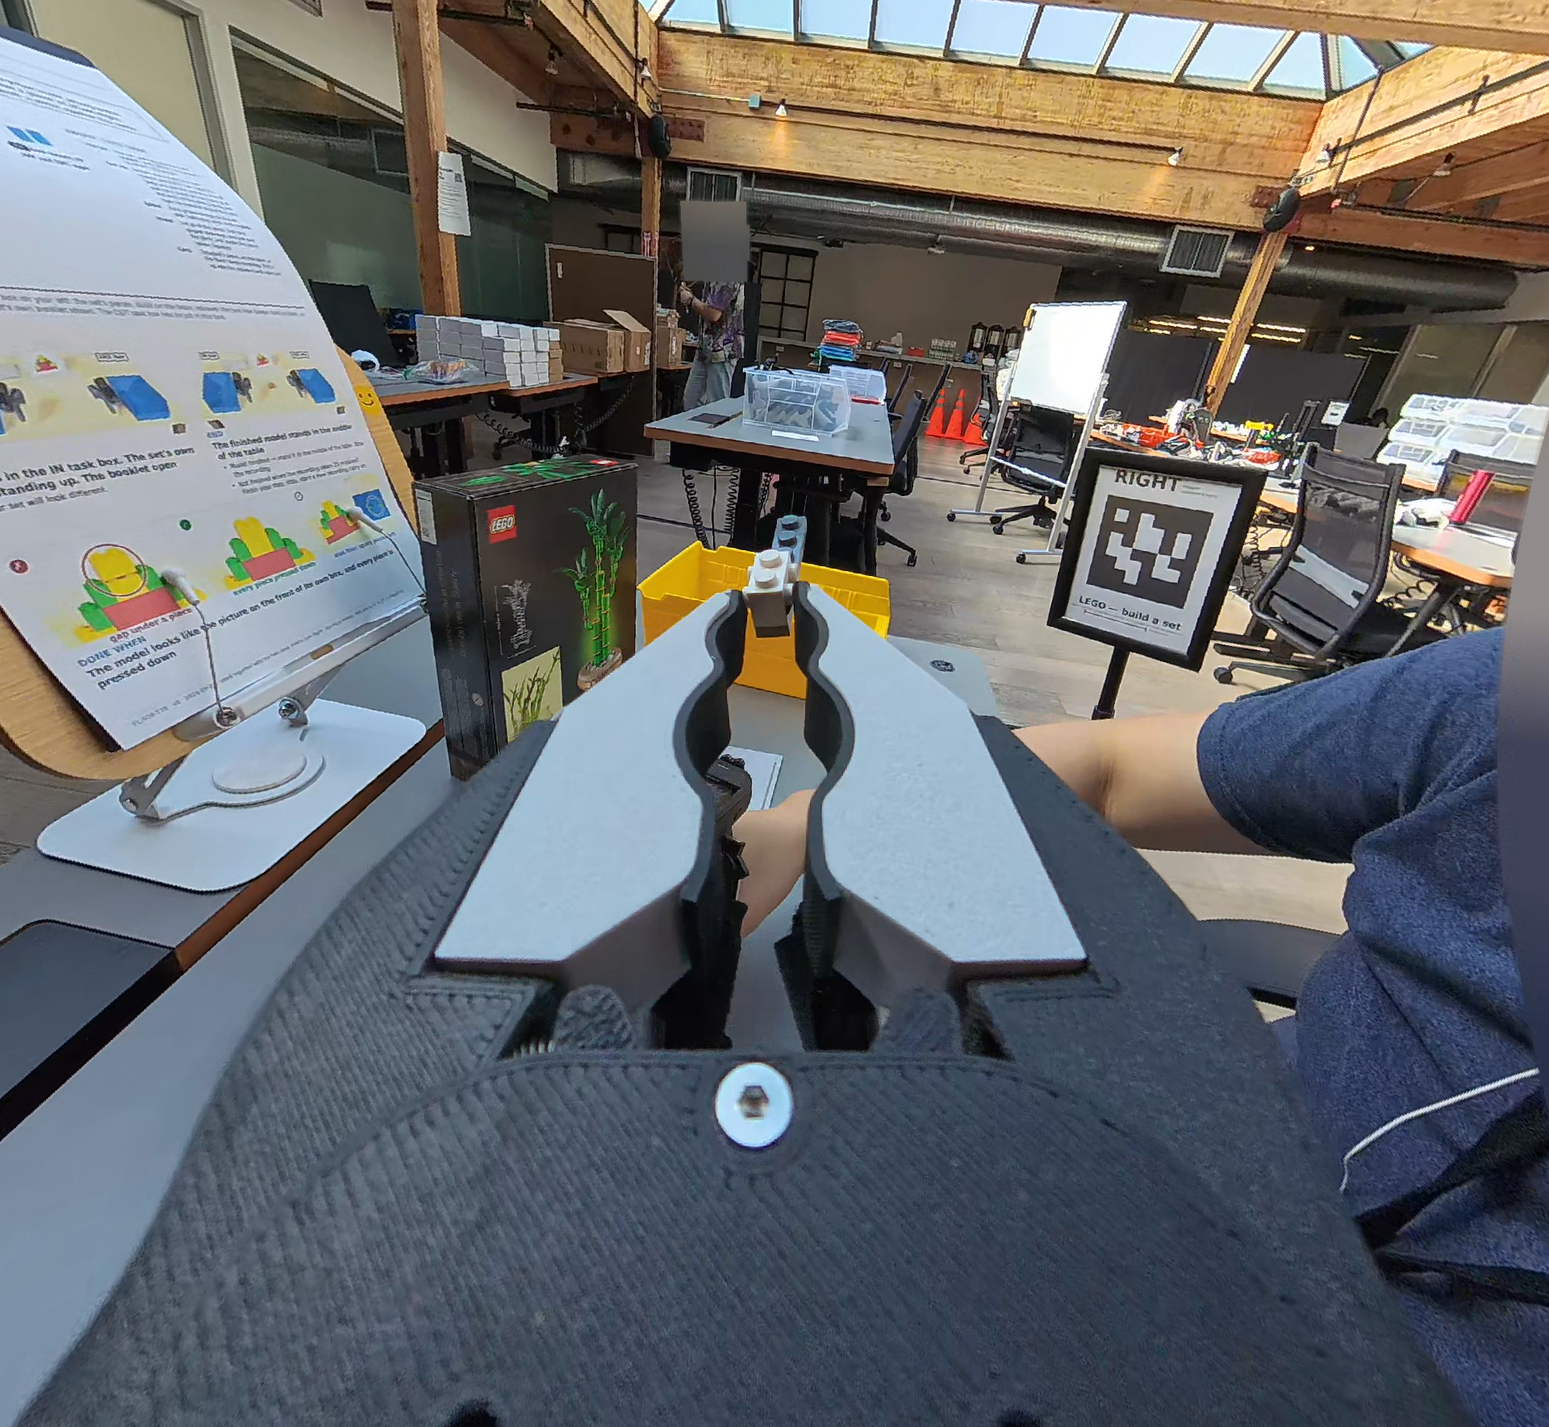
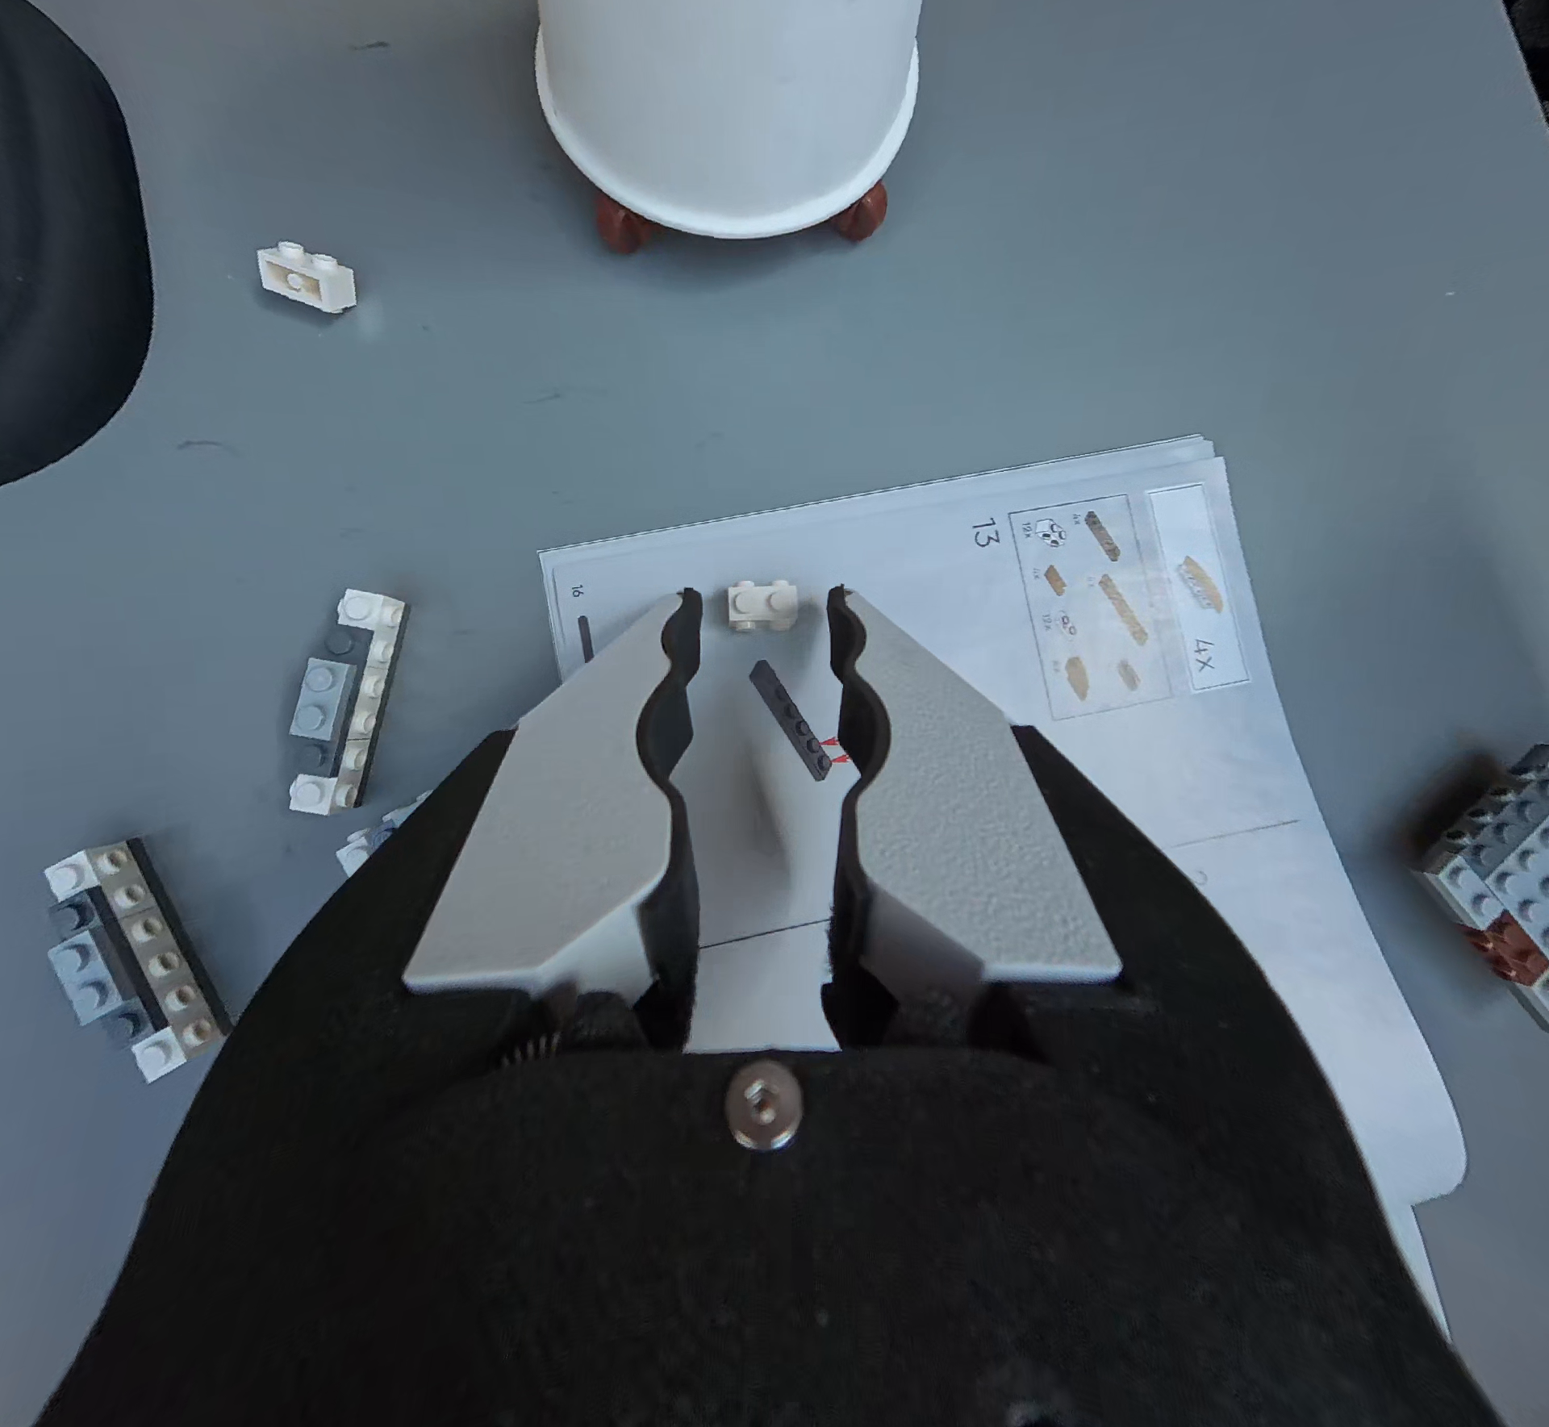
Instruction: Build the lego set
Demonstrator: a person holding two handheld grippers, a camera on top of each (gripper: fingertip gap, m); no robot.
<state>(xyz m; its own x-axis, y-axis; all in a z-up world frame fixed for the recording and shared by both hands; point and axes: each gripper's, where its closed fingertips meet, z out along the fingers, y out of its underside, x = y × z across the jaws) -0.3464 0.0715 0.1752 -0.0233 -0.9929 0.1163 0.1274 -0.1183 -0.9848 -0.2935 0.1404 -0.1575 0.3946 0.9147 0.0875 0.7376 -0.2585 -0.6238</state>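
Observation:
My left gripper (image 1: 769, 606) is raised above the table and shut on a small grey and white brick assembly (image 1: 778, 570) that sticks up from its tips. My right gripper (image 2: 764, 595) is open and points down at the table; a small white brick (image 2: 761, 604) lies on the open instruction booklet (image 2: 964, 716) between its fingertips, not gripped. Another white brick (image 2: 306, 279) lies loose at the far left. Two grey and white brick strips (image 2: 352, 699) (image 2: 134, 955) lie to the left. A grey and brown brick block (image 2: 1500, 884) sits at the right edge.
A white cylinder on brown round feet (image 2: 727, 46) stands beyond the booklet. In the left wrist view, a set box (image 1: 528, 599), a yellow bin (image 1: 754, 616), a sheet on a stand (image 1: 168, 423) and a framed marker sign (image 1: 1152, 557) stand ahead. A person's arm (image 1: 1257, 783) is at right. About 35 cm separates my left fingertips from my right.

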